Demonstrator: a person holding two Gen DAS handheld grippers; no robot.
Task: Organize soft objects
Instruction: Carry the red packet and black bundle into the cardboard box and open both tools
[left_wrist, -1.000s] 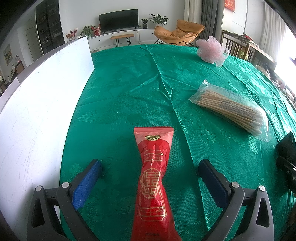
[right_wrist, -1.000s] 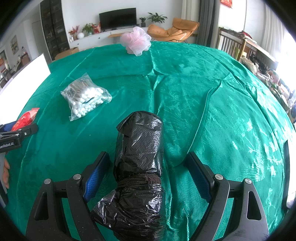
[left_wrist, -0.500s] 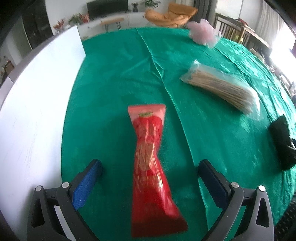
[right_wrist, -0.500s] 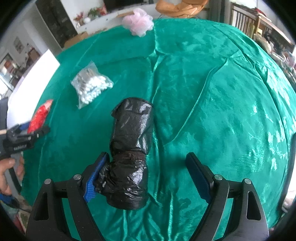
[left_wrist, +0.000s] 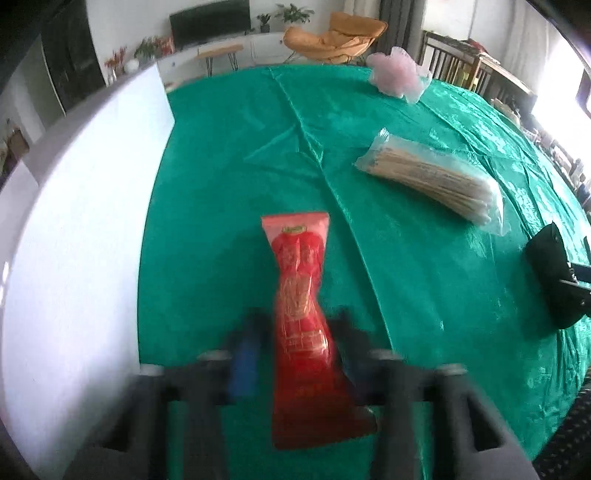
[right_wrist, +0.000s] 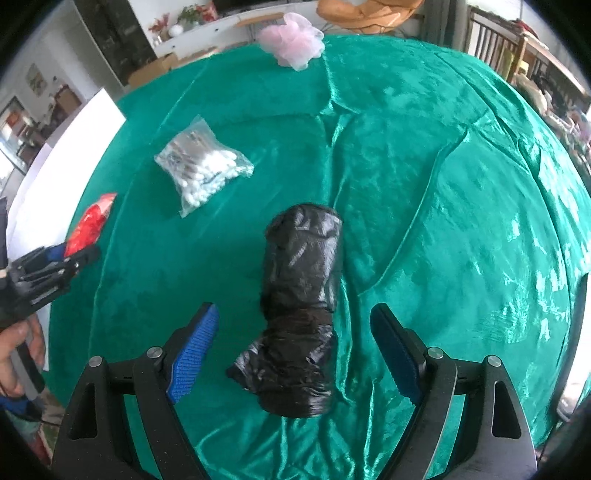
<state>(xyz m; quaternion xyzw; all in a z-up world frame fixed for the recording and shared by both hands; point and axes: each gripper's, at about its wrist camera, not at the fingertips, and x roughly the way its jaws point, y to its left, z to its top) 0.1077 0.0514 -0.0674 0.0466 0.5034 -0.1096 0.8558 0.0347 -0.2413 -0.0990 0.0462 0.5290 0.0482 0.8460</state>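
A red printed packet (left_wrist: 301, 302) lies on the green cloth. My left gripper (left_wrist: 299, 343) is blurred, its fingers close against the packet's sides, closing on it. The packet (right_wrist: 90, 225) and left gripper (right_wrist: 51, 269) also show at the left in the right wrist view. A black plastic bag roll (right_wrist: 299, 306) lies between the open fingers of my right gripper (right_wrist: 295, 347), not touched. It shows at the right edge in the left wrist view (left_wrist: 554, 277).
A clear bag of cotton swabs (left_wrist: 436, 181) (right_wrist: 201, 170) lies mid-table. A pink mesh puff (left_wrist: 399, 75) (right_wrist: 291, 44) sits at the far edge. A white board (left_wrist: 74, 229) stands along the left. Chairs and furniture stand beyond the table.
My left gripper's fingers have swung in from wide open to the red packet's sides. My right gripper has drawn back slightly over the black roll and stays open.
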